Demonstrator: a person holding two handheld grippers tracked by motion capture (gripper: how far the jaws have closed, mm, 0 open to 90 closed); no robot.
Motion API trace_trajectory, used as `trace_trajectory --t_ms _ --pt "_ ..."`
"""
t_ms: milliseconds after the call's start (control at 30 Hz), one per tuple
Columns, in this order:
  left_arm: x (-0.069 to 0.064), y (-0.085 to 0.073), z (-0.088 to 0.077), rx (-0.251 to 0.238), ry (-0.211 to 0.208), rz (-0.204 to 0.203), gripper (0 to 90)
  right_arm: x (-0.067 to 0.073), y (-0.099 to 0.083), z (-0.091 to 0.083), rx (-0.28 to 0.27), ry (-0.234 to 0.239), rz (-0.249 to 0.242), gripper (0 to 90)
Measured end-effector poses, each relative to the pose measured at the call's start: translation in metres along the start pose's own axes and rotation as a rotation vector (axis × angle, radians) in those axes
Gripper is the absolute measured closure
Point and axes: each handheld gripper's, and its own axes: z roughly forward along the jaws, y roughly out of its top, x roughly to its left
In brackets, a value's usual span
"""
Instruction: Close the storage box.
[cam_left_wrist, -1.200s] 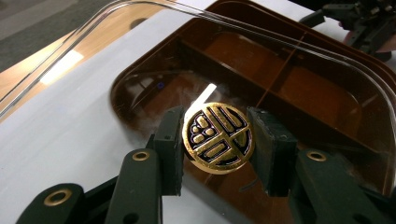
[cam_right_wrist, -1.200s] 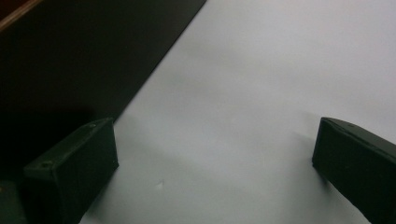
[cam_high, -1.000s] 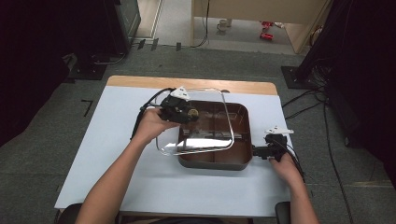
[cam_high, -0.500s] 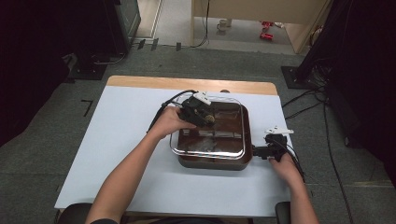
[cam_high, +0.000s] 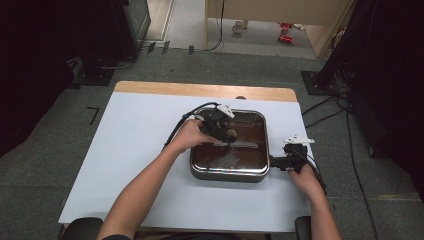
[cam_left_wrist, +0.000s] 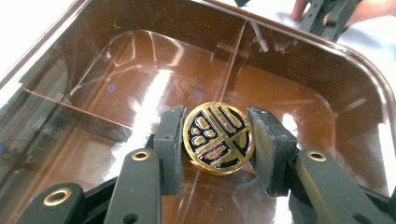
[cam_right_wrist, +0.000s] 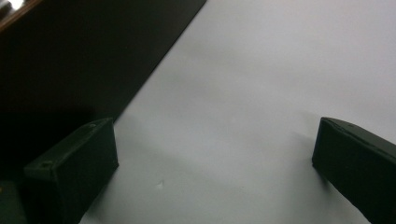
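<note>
Both forearms are bare. Each gripper is black: the left gripper (cam_left_wrist: 217, 149) has 2 ribbed pads and brass-ringed screw holes, the right gripper (cam_high: 281, 162) a white 3-cornered top plate; black cables trail from both.

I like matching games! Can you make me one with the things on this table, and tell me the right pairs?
Things:
1. round gold and black knob
2. square brown pan
3. clear glass lid
4. right gripper

Where:
A. resting over the pan
B. on the white table
C. between the left gripper jaws
D. beside the pan, jaws apart

Pairs: 1-C, 2-B, 3-A, 4-D
</note>
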Motion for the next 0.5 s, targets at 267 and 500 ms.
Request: trace_trajectory --t_ms 267,500 --pt "-0.001 -0.001 0.000 -0.019 0.021 -0.001 55.5 0.000 0.000 0.000 0.000 0.001 0.000 0.0" --pt "0.000 0.001 -0.016 -0.065 0.050 -0.031 44.0 0.000 0.000 0.000 0.000 0.000 0.000 0.0"
